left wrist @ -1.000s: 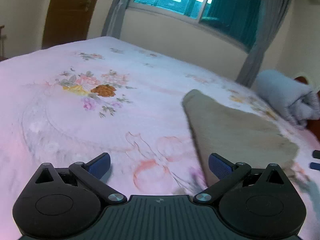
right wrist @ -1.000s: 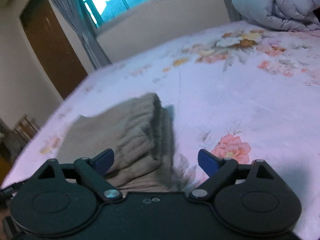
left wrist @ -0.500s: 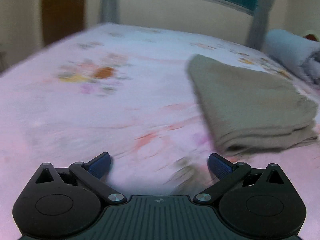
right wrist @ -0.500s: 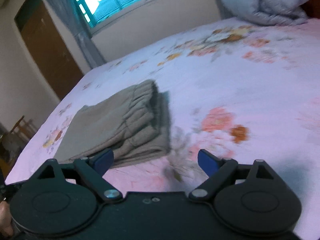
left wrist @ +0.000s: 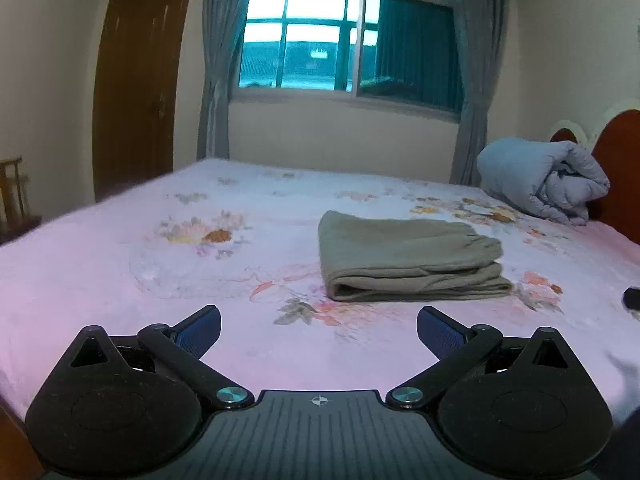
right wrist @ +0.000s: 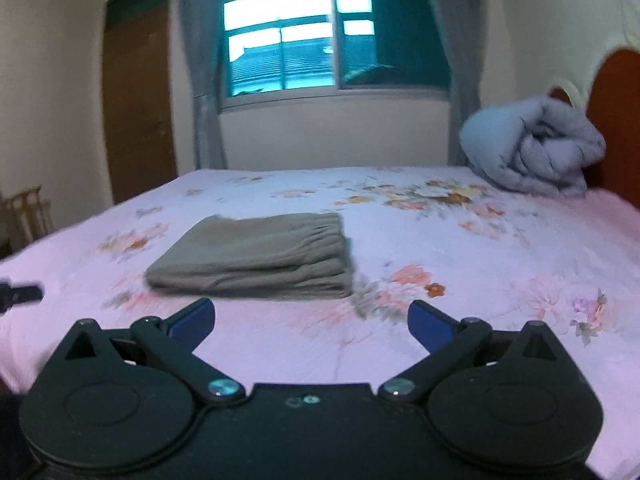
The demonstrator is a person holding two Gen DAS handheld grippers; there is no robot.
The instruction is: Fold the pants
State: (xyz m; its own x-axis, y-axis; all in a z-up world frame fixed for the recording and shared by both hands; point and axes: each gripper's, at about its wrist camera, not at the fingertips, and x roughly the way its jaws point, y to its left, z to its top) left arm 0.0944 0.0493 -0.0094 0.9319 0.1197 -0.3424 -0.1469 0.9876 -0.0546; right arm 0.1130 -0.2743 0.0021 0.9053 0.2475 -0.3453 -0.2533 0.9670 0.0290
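Observation:
The olive-grey pants [left wrist: 408,258] lie folded in a neat flat stack on the pink floral bed [left wrist: 120,264]. In the right wrist view the same pants [right wrist: 256,258] sit ahead and a little left, with the elastic waistband to the right. My left gripper [left wrist: 319,326] hangs over the bed's near part, well short of the stack, open with nothing between its blue pads [left wrist: 200,326]. My right gripper [right wrist: 310,318] is also back from the pants; its jaws are opening wide and hold nothing.
A rolled blue-grey duvet [left wrist: 548,180] lies at the far right by the red headboard [left wrist: 618,168]. Behind the bed are a curtained window [left wrist: 316,36] and a brown door [left wrist: 136,80]. A dark tip of the other gripper [right wrist: 20,293] shows at the left edge.
Both grippers have pulled back from the pants and levelled out, so the folded stack now lies farther ahead. The right jaws have spread a little wider.

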